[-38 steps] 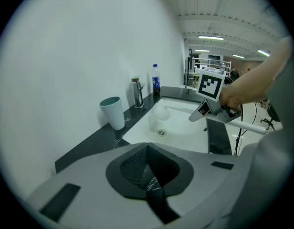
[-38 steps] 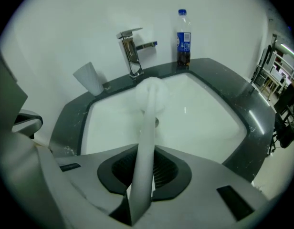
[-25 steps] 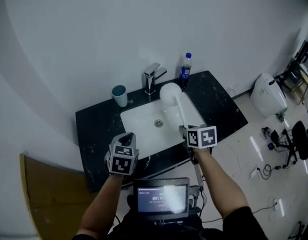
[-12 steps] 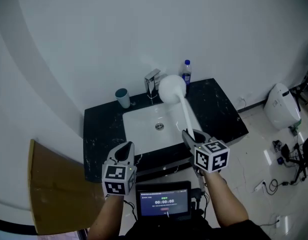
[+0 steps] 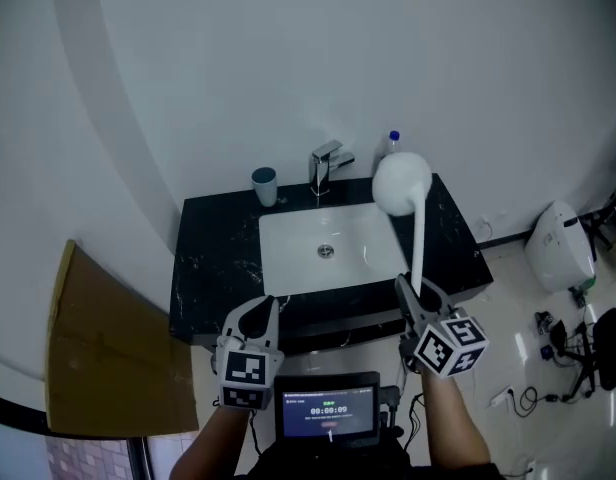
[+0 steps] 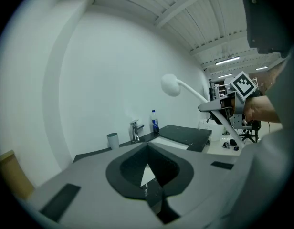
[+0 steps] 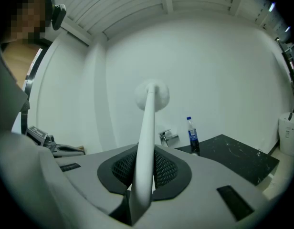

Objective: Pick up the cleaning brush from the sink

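The white cleaning brush (image 5: pixel 401 183) has a round head and a long thin handle (image 7: pixel 146 147). My right gripper (image 5: pixel 412 293) is shut on the handle's lower end. It holds the brush in the air, with the head above the back right of the sink (image 5: pixel 288 230). In the right gripper view the handle runs up between the jaws to the brush head (image 7: pixel 152 95). My left gripper (image 5: pixel 256 313) hangs in front of the counter's near edge, its jaw tips together and nothing in them. The left gripper view shows the raised brush (image 6: pixel 170 85) to its right.
On the black counter (image 5: pixel 213 258) stand a faucet (image 5: pixel 328 163), a grey cup (image 5: pixel 264 185) and a blue-labelled bottle (image 5: pixel 393 143). Brown cardboard (image 5: pixel 98 348) leans at the left. A tablet screen (image 5: pixel 328 408) sits below the grippers. A white bin (image 5: pixel 558 243) and cables lie at the right.
Both grippers have drawn back from the sink toward me and risen. The brush has come up out of the basin, with its head now level with the faucet's right side.
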